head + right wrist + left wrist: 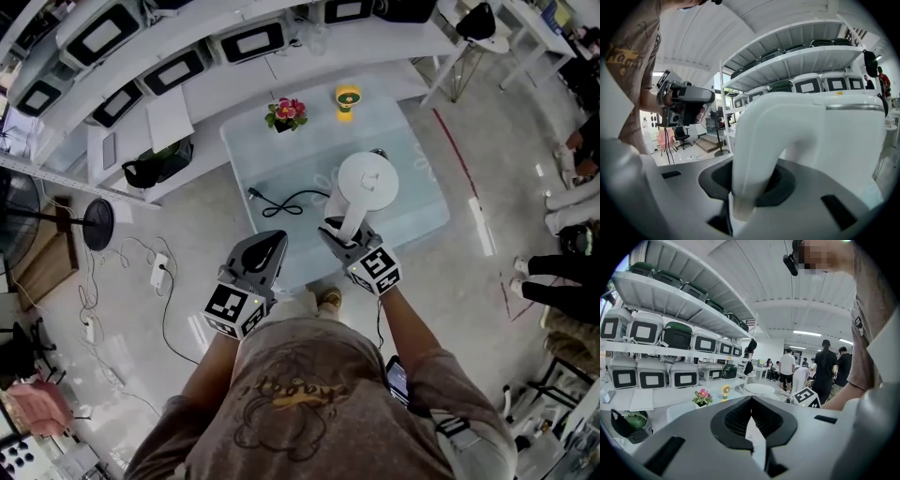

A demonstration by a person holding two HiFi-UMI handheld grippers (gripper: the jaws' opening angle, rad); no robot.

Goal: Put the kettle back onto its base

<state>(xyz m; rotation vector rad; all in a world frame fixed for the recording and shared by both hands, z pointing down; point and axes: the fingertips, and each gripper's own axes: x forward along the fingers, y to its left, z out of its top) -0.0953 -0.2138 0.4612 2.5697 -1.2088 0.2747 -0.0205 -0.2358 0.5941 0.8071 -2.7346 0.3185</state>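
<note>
Right tongs (339,234): clamped on handle of white kettle (367,181).
Left tongs (271,247): closed, empty.
Power cord (286,202): on surface (422,202), ahead of left tongs.

A white kettle (367,181) shows at the centre of the frame, against a pale table (422,202). The right gripper (339,232) clasps its handle from below. The left gripper (272,246) is at lower centre, just left of the right one and apart from the kettle. A black cord (281,202) lies on the table left of the kettle. Higher up stand a flower pot (287,113) and a small yellow fan (348,100).
</note>
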